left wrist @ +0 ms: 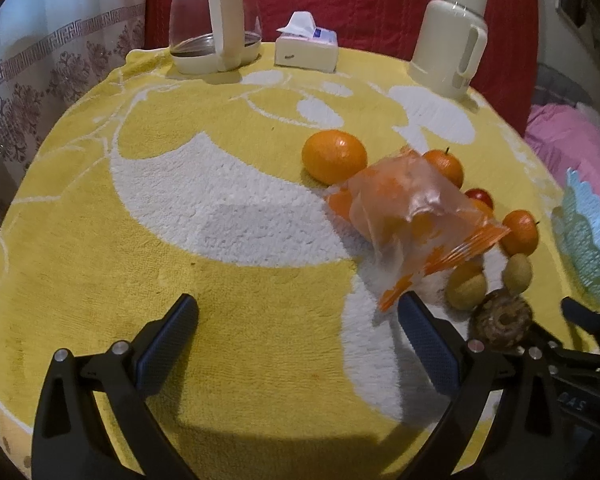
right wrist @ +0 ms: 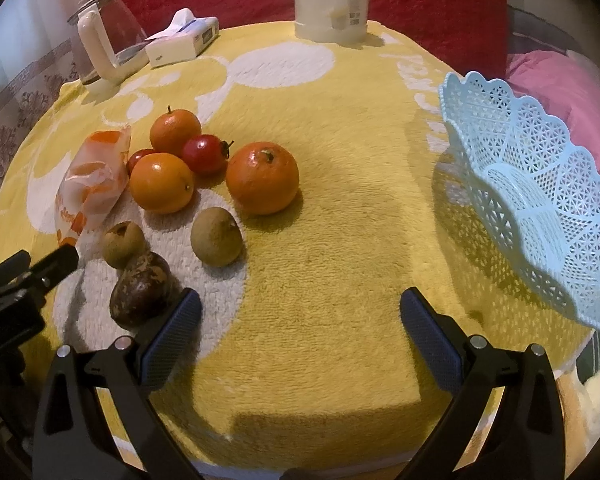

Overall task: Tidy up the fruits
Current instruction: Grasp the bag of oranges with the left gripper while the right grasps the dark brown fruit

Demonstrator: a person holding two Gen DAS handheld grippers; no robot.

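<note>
Fruit lies loose on the yellow and white towel (right wrist: 340, 200): three oranges (right wrist: 262, 178) (right wrist: 162, 182) (right wrist: 175, 130), two red tomatoes (right wrist: 204, 154), two tan longans (right wrist: 217, 236) (right wrist: 123, 244) and a dark brown fruit (right wrist: 142, 290). A crumpled orange-printed plastic bag (left wrist: 412, 216) rests against the pile, with a large orange (left wrist: 334, 156) behind it. The pale blue lattice basket (right wrist: 540, 200) stands empty at the right. My right gripper (right wrist: 300, 300) is open, its left finger beside the brown fruit. My left gripper (left wrist: 298, 308) is open over bare towel, left of the bag.
At the table's back stand a glass kettle (left wrist: 212, 28), a tissue box (left wrist: 306, 48) and a cream thermos jug (left wrist: 450, 40). Red fabric (left wrist: 360, 0) hangs behind, and pink bedding (right wrist: 556, 80) lies to the right. The table edge is close below both grippers.
</note>
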